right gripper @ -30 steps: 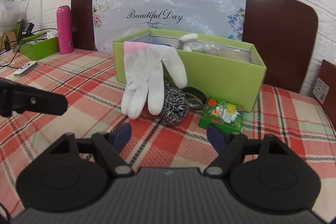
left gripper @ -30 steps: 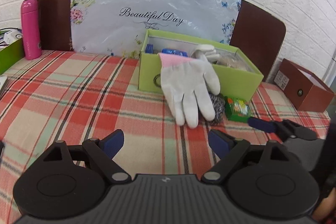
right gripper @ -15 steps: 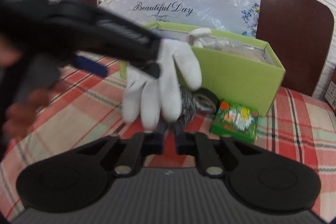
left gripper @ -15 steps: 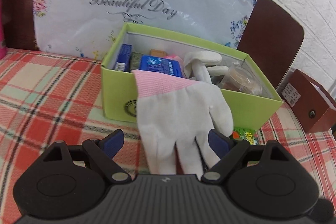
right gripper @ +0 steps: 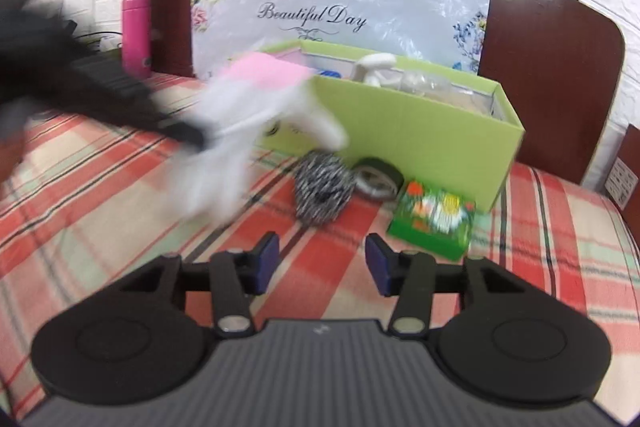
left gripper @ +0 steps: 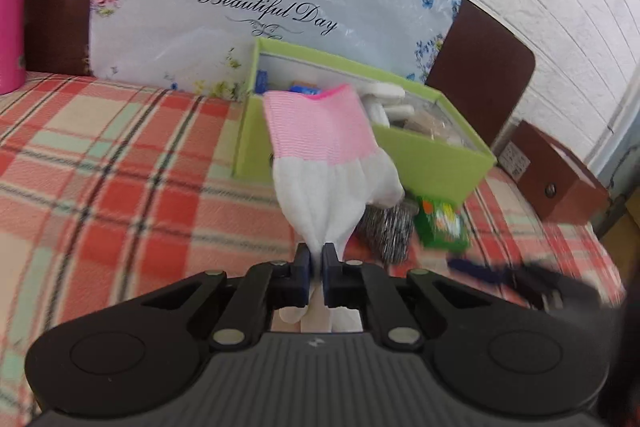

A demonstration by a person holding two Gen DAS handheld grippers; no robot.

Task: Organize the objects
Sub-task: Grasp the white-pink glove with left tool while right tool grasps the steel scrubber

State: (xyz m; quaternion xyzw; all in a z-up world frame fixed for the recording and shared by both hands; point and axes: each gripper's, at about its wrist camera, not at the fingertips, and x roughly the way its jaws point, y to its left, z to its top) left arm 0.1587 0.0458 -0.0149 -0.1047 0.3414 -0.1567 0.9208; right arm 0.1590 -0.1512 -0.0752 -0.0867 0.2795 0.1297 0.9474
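Observation:
A white glove (left gripper: 320, 163) with a pink cuff has its fingers pinched in my left gripper (left gripper: 316, 259), which is shut on it. The cuff stands up in front of the green box (left gripper: 420, 151). In the right wrist view the glove (right gripper: 240, 115) and the left gripper (right gripper: 188, 135) are blurred, at the box's (right gripper: 420, 131) left corner. My right gripper (right gripper: 322, 259) hovers over the checked cloth; its jaws are opening with nothing between them. Just beyond it lie a steel scourer (right gripper: 322, 187), a tape roll (right gripper: 378, 179) and a green packet (right gripper: 434, 223).
The green box holds several items, among them a white spray bottle (right gripper: 376, 67). A pink flask (right gripper: 136, 35) stands at the back left. A flowered bag (left gripper: 280, 7) leans on the dark headboard (left gripper: 480, 75). A brown box (left gripper: 560, 183) sits at the right.
My left gripper went in to the glove, shut on its fingers and drew back with it, so the glove no longer hangs flat over the box wall. The right gripper shut, then partly opened.

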